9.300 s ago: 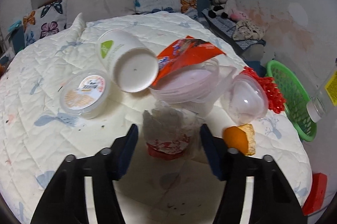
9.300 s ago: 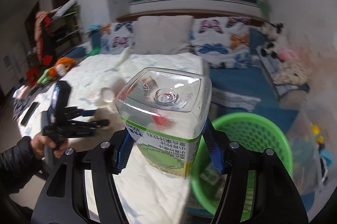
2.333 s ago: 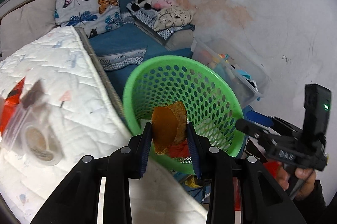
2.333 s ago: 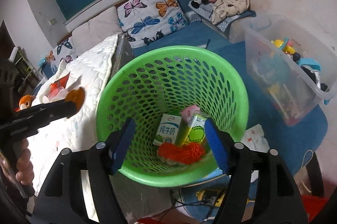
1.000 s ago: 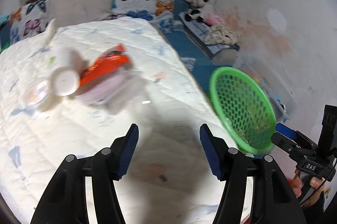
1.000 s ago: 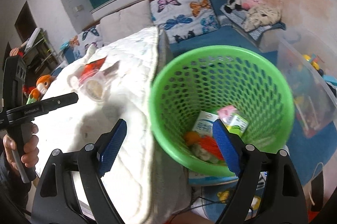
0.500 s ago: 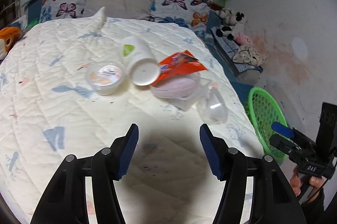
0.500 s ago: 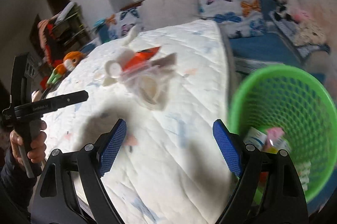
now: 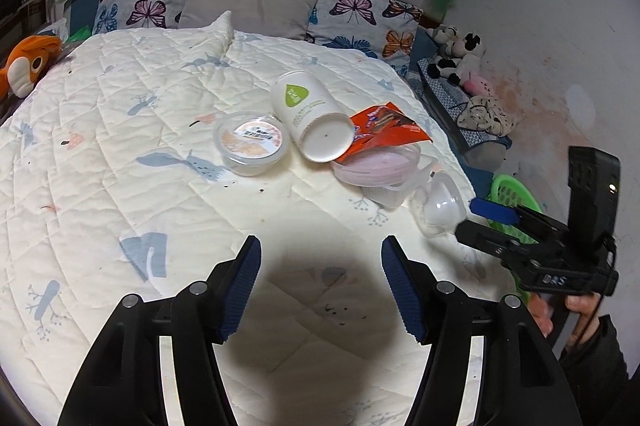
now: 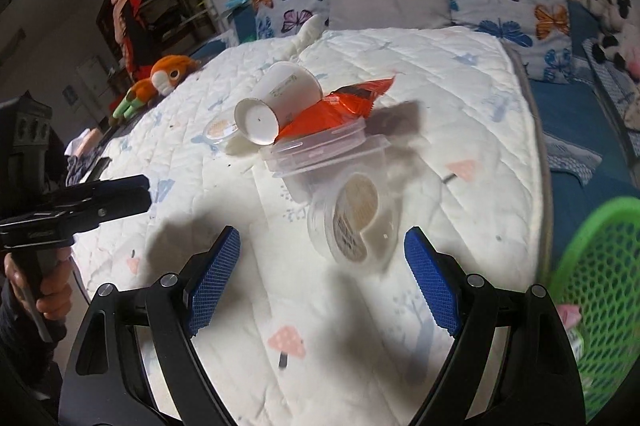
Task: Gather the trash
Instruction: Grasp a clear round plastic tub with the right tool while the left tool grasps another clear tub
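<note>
Orange peel that sat clamped between the left gripper [image 9: 320, 286] fingers over the green basket [image 10: 600, 278] a couple of seconds ago is gone from them, and both tools have swung away from the basket and back over the white quilt [image 9: 120, 153], so that drop looks finished and a fresh pick is starting. Both tools are empty: the left gripper's blue pads stand wide apart over bare quilt, and the right gripper [image 10: 320, 278] is spread just as wide. What remains of the trash lies ahead of the left tool: a white cup [image 9: 308, 121] on its side, a small round tub [image 9: 252, 141] just left of it, an orange wrapper [image 9: 384, 129] resting on a clear lidded box [image 9: 380, 165], and a clear round container [image 9: 440, 209] forward and to the right. In the right wrist view that clear round container sits just ahead of the fingertips, roughly between them, so it is probably the next target. The basket lies off to the right tool's right, beyond the bed's edge. Each tool is hand-held, tilted down towards the quilt, the right one nearer the bed's edge beside the basket.
</note>
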Available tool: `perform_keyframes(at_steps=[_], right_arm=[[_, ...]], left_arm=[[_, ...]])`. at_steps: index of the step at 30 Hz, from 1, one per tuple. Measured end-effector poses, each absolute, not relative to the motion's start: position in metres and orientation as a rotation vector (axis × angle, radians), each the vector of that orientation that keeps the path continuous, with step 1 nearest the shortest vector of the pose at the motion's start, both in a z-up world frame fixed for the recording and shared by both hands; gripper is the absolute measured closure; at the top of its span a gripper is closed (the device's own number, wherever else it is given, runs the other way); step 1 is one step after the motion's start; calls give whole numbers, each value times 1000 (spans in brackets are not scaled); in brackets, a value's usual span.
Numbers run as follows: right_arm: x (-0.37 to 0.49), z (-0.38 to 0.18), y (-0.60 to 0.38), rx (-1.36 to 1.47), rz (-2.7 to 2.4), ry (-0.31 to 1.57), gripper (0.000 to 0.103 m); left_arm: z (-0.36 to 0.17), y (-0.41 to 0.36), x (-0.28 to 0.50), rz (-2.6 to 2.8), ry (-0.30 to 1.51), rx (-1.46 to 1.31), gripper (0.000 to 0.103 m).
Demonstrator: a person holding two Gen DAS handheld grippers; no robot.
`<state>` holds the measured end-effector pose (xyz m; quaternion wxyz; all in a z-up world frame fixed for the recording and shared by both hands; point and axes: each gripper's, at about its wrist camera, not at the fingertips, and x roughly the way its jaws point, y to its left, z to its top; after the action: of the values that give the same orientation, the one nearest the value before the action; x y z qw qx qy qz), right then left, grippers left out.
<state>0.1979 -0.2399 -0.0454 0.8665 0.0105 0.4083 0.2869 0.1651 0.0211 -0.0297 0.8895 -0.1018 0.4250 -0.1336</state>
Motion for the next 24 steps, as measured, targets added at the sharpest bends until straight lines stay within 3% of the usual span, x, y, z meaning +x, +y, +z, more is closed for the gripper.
perform_keyframes(at_steps=[17,20,24], right_arm=[[241,-80,-223,-1,593,920,20],[241,-82,-222,-16,576,917,33],[239,-79,-224,-24,568,913,40]], left_arm=[[-45,41,181,-247,909,-246,40],[-46,44,190,-226,905,-243,37],[-46,46,204,-205,899,-223,35]])
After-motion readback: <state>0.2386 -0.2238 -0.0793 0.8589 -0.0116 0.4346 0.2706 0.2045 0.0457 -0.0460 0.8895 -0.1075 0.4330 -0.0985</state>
